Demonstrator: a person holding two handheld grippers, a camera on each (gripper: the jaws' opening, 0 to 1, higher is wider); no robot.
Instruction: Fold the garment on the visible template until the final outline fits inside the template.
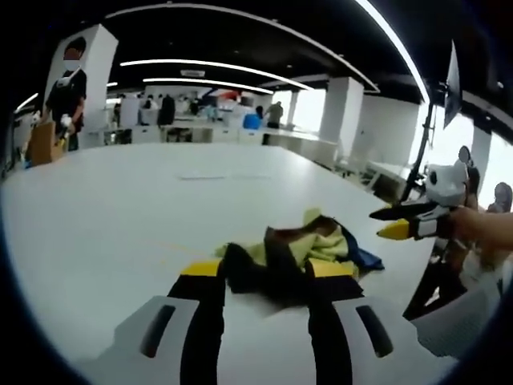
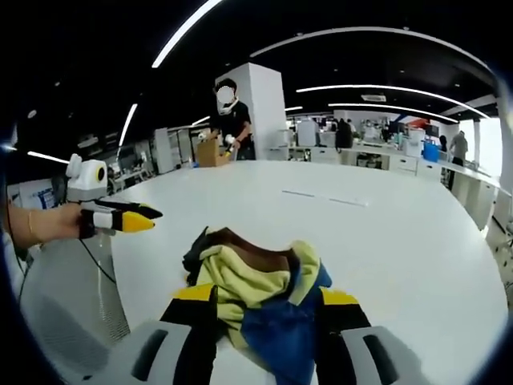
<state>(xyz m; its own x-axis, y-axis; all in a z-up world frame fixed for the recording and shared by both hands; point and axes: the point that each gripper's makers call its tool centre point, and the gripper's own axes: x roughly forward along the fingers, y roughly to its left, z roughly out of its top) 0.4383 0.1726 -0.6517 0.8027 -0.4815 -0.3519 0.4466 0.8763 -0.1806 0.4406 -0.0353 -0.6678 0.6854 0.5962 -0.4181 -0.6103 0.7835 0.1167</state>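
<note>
Left gripper view first: the left gripper (image 1: 264, 277) sits low over the white table (image 1: 120, 216), its two black, yellow-tipped jaws spread apart with nothing clamped between them, and the near edge of the garment (image 1: 296, 253) lies right in that gap. The garment is a crumpled heap of yellow, brown, black and blue cloth, bunched up and nowhere near flat. Off to the right of it hangs the right gripper (image 1: 397, 224), held in a hand (image 1: 481, 224) and raised clear of the cloth.

Over to the right gripper view: the right gripper (image 2: 268, 309) also has its jaws standing wide, the blue and yellow folds of the garment (image 2: 256, 281) spilling between them, but nothing pinched that I can see. Out to the left the left gripper (image 2: 132, 218) floats above the table (image 2: 385, 233), apart from the cloth. Beyond, a person (image 2: 231, 120) stands by a cardboard box (image 2: 210, 151) at the far edge.

No template outline shows clearly on the table surface; two faint marks further back are too small to read.

My read: this is the very start, with the garment not yet spread, let alone folded. The next move calls for each gripper to find a distinct edge or corner, close on a single layer, and pull the heap open flat before any fold begins.
</note>
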